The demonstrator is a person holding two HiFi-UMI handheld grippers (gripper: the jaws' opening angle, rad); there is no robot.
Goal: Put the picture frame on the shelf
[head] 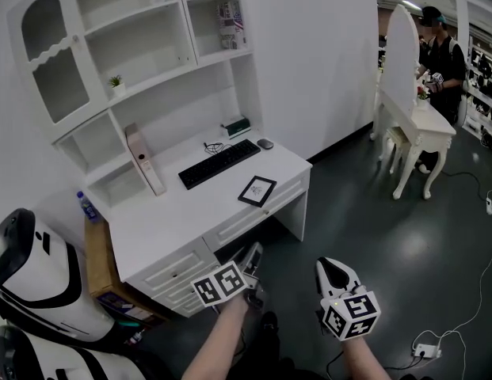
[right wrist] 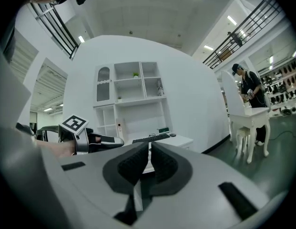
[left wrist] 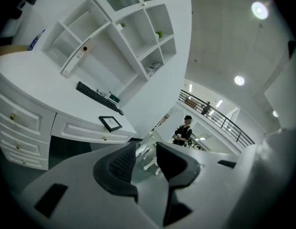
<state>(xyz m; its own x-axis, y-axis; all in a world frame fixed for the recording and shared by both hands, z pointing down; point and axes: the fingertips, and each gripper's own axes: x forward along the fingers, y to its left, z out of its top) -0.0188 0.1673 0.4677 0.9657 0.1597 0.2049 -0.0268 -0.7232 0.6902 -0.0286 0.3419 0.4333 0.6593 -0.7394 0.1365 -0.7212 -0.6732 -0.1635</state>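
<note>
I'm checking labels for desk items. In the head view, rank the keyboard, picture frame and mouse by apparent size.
1. keyboard, clearly the largest.
2. picture frame.
3. mouse, smallest.
All three lie on the desk at similar distance, so nearness hardly skews the order.

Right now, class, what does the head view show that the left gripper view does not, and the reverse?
Only the head view: the right gripper and a white power strip on the floor. Only the left gripper view: round ceiling lights and a black balcony railing. Both: the black picture frame lying on the white desk, and the black keyboard.
</note>
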